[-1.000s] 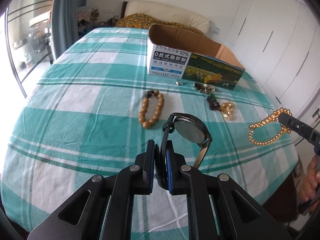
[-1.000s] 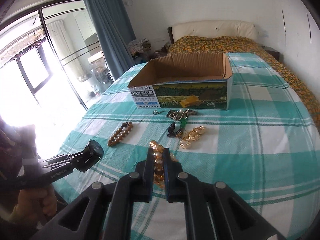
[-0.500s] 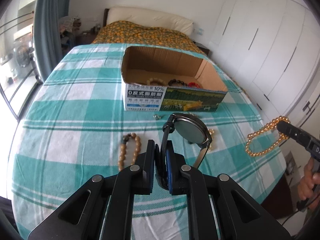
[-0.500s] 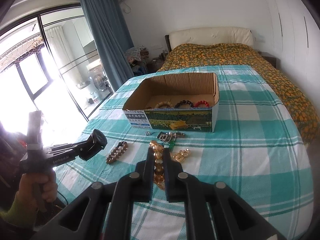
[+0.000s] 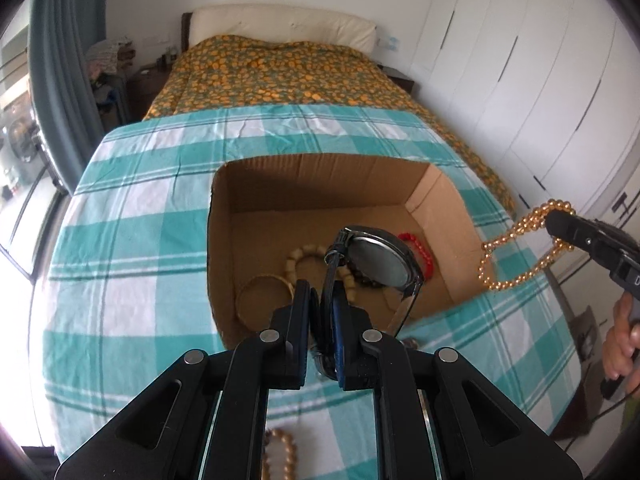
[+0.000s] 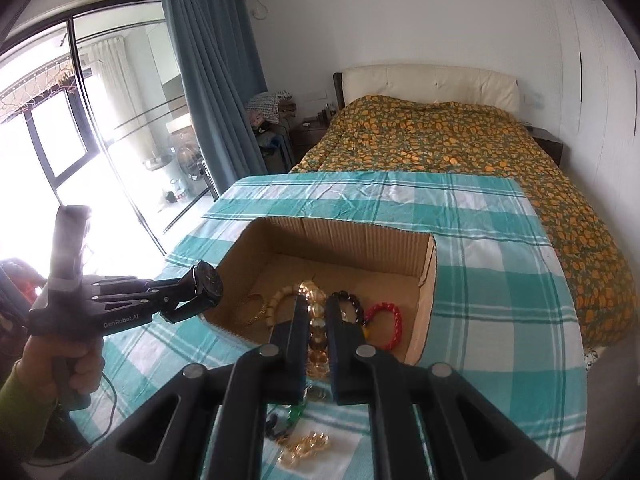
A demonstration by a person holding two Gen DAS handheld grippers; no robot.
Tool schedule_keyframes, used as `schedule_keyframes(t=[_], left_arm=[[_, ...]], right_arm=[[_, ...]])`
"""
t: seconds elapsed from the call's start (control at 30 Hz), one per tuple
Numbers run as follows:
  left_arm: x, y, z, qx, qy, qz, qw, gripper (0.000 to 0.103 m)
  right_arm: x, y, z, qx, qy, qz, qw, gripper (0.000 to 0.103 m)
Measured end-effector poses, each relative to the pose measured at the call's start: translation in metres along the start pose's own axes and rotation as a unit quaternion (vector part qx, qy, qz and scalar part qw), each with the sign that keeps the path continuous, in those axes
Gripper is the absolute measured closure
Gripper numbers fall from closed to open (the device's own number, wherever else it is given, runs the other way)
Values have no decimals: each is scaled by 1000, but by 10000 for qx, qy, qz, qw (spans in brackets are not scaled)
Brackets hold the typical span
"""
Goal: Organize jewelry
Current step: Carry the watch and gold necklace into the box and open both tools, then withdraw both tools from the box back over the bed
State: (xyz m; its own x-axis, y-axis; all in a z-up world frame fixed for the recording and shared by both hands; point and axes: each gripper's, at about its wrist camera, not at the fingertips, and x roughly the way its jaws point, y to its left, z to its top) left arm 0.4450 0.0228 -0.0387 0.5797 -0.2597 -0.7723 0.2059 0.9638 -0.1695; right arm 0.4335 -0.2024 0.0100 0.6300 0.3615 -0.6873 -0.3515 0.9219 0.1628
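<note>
The left tongs point(image 5: 322, 308) are clamping a watch point(image 5: 380, 258) by its strap above the cardboard box point(image 5: 424, 184); the right tongs point(image 6: 318, 320) are clamping a gold bead necklace point(image 5: 516, 252) near its right rim. Each should be lowering inside before letting go, clear of the red bracelet point(image 6: 386, 324) and bangle point(image 5: 260, 302) already lying there. More beads point(image 5: 280, 454) are waiting on the checked tabletop point(image 5: 132, 240).

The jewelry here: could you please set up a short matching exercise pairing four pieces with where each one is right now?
Things:
1. watch
2. gold bead necklace
3. red bracelet
4. wooden bead bracelet

Places:
A. lying inside the cardboard box
B. clamped in the left gripper
C. on the checked cloth, outside the box
D. clamped in the right gripper

Pairs: 1-B, 2-D, 3-A, 4-C
</note>
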Motion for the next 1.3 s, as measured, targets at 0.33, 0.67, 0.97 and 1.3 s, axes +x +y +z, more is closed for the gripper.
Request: schedule_keyframes(t=[0.33, 0.67, 0.97, 1.3], left_arm=[[96, 9, 40, -105, 478, 356, 9982, 90], [44, 7, 20, -128, -171, 698, 9973, 21], [-54, 5, -103, -90, -495, 757, 9959, 7], [-38, -3, -220, -381, -195, 955, 9945, 7]], right_arm=[[140, -45, 43, -153, 648, -512, 9965, 93], [101, -43, 28, -185, 30, -708, 9973, 58], [-10, -18, -70, -137, -357, -883, 9954, 39], [-7, -18, -212, 319, 508, -1505, 9868, 39]])
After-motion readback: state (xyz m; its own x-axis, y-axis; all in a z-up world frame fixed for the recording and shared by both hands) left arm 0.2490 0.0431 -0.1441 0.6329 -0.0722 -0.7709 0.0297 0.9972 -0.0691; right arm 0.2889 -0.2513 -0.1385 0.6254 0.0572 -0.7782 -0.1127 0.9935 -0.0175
